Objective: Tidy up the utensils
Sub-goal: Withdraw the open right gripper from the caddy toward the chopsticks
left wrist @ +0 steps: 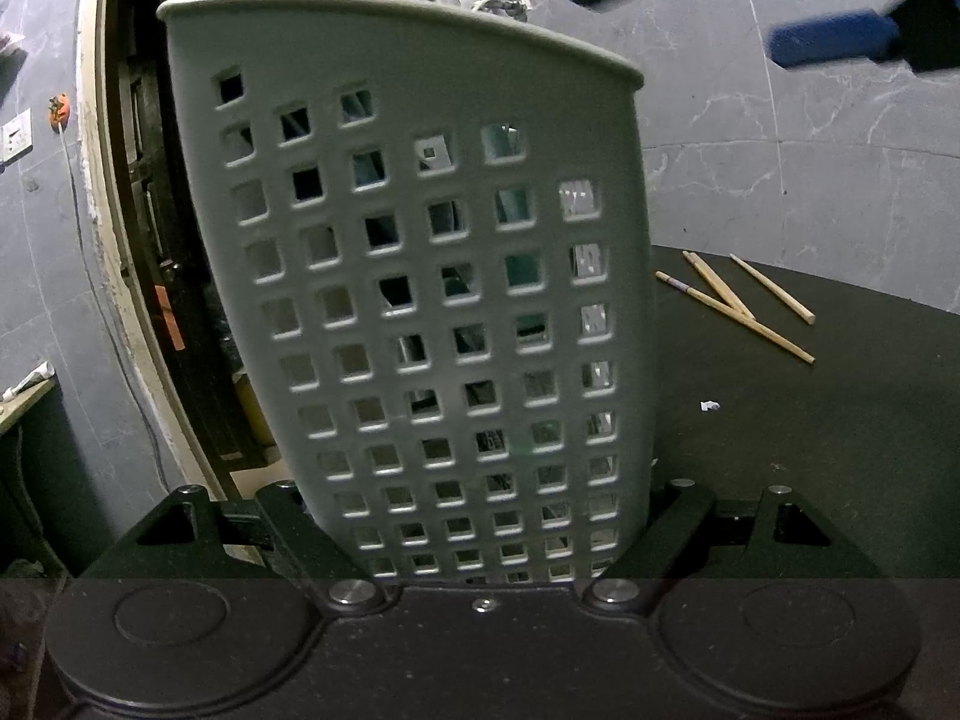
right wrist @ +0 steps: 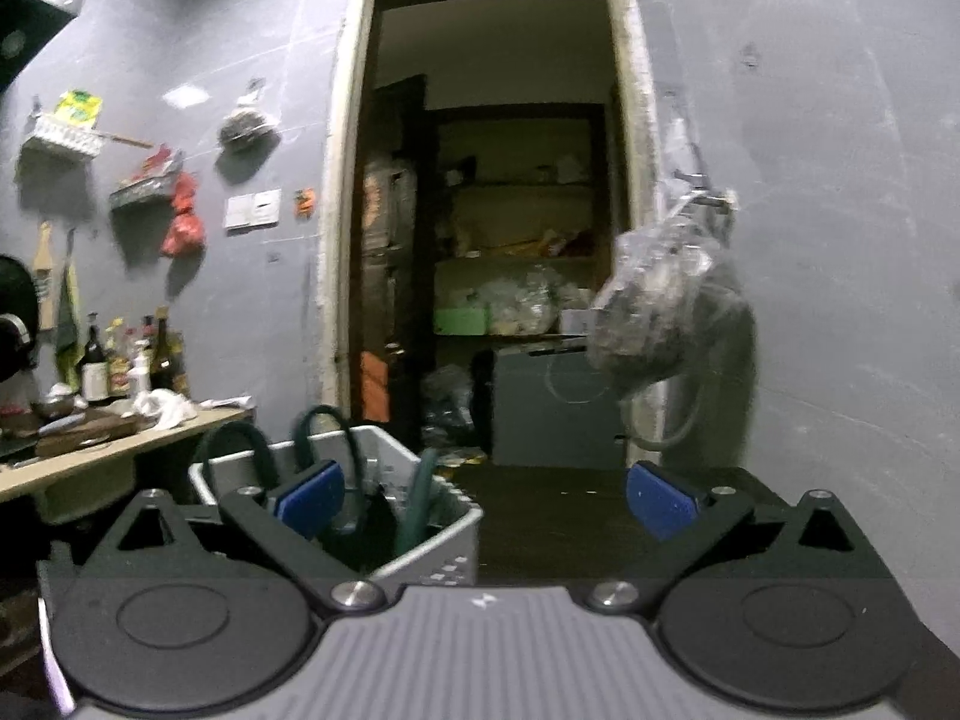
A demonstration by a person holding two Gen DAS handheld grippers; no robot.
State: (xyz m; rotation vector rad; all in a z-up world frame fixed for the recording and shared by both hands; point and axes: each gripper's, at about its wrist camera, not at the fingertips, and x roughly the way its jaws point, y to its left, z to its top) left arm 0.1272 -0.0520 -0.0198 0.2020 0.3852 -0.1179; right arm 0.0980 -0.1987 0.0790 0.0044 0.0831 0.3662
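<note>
A grey perforated utensil holder (left wrist: 420,276) fills the left wrist view, standing upright and slightly tilted. My left gripper (left wrist: 480,510) is shut on its lower part, one black finger on each side. Several wooden chopsticks (left wrist: 738,306) lie on the dark table (left wrist: 810,450) to the right of the holder. In the right wrist view the holder (right wrist: 432,540) shows from above, with dark curved utensil handles (right wrist: 324,438) and a green one (right wrist: 420,498) inside. My right gripper (right wrist: 485,501) stands open above it, with nothing between its blue pads (right wrist: 309,495). It also shows blurred as the right gripper (left wrist: 834,39) at the top right.
A grey tiled wall with an open doorway (right wrist: 492,210) lies behind the table. A plastic bag (right wrist: 666,306) hangs from a tap by the door frame. To the left, a counter (right wrist: 120,444) holds bottles, and shelves hang above it.
</note>
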